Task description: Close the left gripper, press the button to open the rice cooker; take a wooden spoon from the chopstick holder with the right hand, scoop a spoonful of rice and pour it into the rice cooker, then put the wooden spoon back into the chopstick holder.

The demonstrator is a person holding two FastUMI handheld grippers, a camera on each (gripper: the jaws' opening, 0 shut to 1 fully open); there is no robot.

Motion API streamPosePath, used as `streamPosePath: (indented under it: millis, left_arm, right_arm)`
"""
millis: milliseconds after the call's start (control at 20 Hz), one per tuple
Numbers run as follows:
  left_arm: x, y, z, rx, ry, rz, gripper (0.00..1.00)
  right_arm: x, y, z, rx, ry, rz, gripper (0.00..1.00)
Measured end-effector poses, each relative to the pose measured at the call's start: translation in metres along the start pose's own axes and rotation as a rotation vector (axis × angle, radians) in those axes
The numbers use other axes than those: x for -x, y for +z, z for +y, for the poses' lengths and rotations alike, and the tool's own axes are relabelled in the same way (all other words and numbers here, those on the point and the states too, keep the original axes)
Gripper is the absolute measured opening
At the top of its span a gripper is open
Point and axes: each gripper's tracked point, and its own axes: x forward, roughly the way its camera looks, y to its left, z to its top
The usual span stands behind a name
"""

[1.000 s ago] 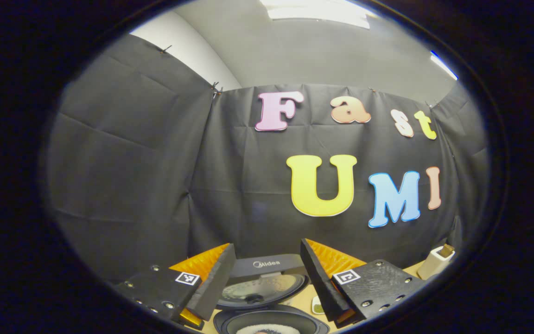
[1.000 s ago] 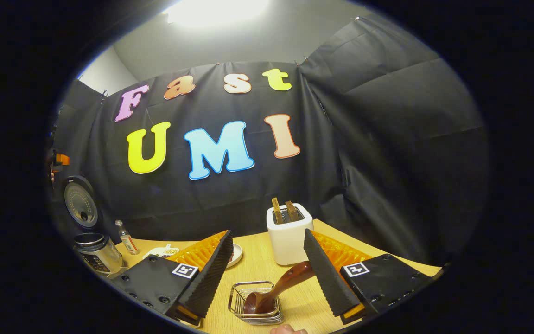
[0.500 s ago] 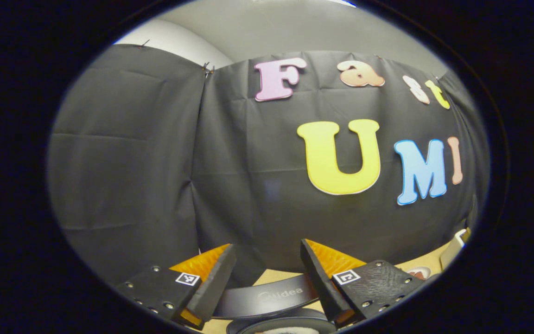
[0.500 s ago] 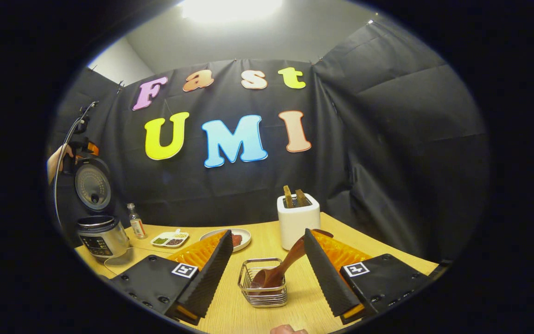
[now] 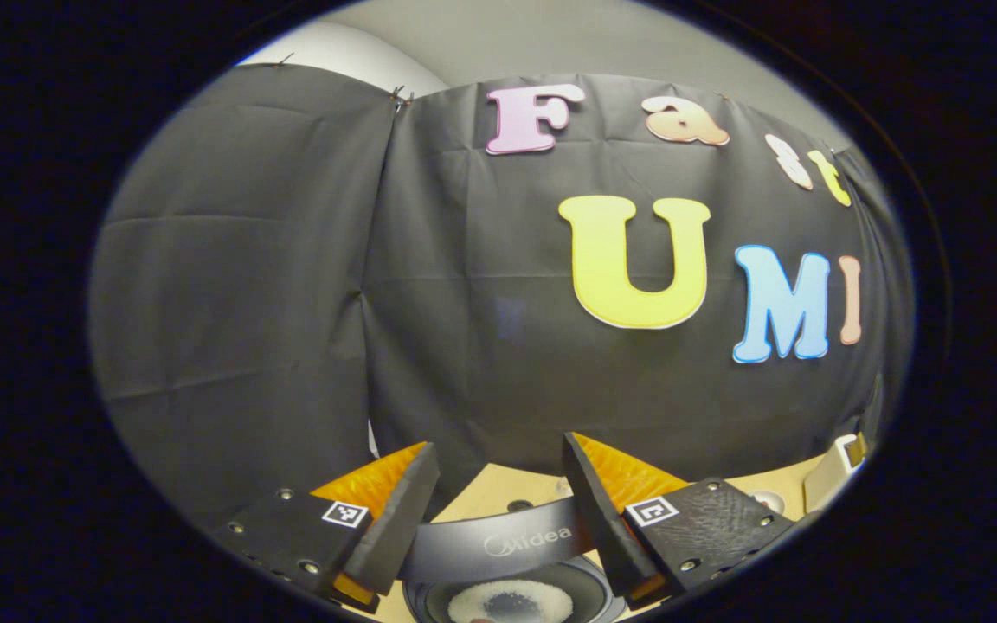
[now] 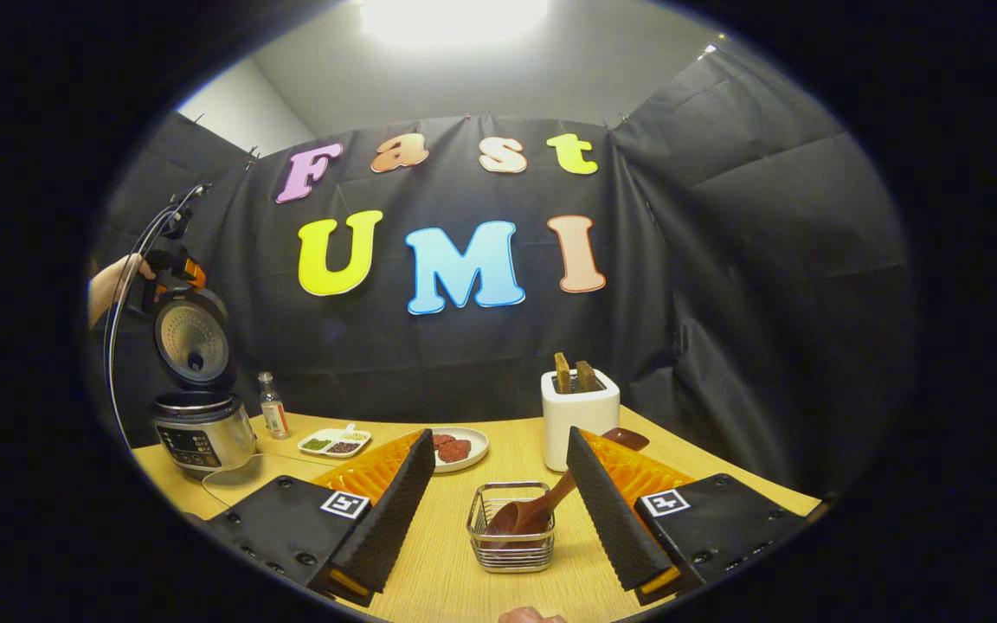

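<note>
Right gripper [image 6: 498, 484] open, fingers spread wide above the wooden table [image 6: 455, 571], nothing between them. Wire chopstick holder [image 6: 511, 528] sits just ahead between the fingers, wooden spoon [image 6: 542, 510] lying in it bowl down, handle leaning up to the right. Far left: rice cooker [image 6: 202, 428] with lid [image 6: 194, 339] raised (other gripper [image 6: 171, 270] and a hand [image 6: 113, 284] at the lid's top); white toaster [image 6: 579, 417] behind the holder.

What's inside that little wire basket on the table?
A wooden spoon lies in the wire basket, bowl end down and handle leaning out toward the right gripper. The spoon's bowl hides the basket's bottom, so anything beneath it can't be seen.
</note>
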Motion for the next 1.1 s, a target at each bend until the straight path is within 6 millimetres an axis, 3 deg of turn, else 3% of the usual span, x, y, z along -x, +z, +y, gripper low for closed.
streamPosePath:
  millis: [250, 450, 600, 650, 750, 1100]
  left_arm:
    - [0.048, -0.057, -0.031, 0.003, -0.076, 0.080, 0.92]
    - [0.071, -0.101, -0.046, -0.017, -0.098, 0.126, 0.92]
    - [0.080, -0.136, -0.053, 0.028, -0.122, 0.186, 0.92]
    - [0.084, -0.146, -0.053, 0.037, -0.128, 0.201, 0.92]
    - [0.088, -0.156, -0.055, 0.005, -0.135, 0.187, 0.93]
    - [0.095, -0.195, -0.058, -0.063, -0.125, 0.215, 0.92]
  right_arm:
    - [0.003, -0.007, 0.007, 0.023, 0.046, 0.019, 0.98]
    - [0.011, -0.011, 0.020, 0.037, 0.086, 0.027, 0.98]
    - [0.019, -0.018, 0.031, 0.056, 0.117, 0.031, 0.98]
    - [0.022, -0.022, 0.033, 0.058, 0.127, 0.041, 0.93]
    - [0.029, -0.026, 0.042, 0.058, 0.152, 0.046, 0.98]
    - [0.041, -0.030, 0.047, 0.064, 0.169, 0.026, 0.98]
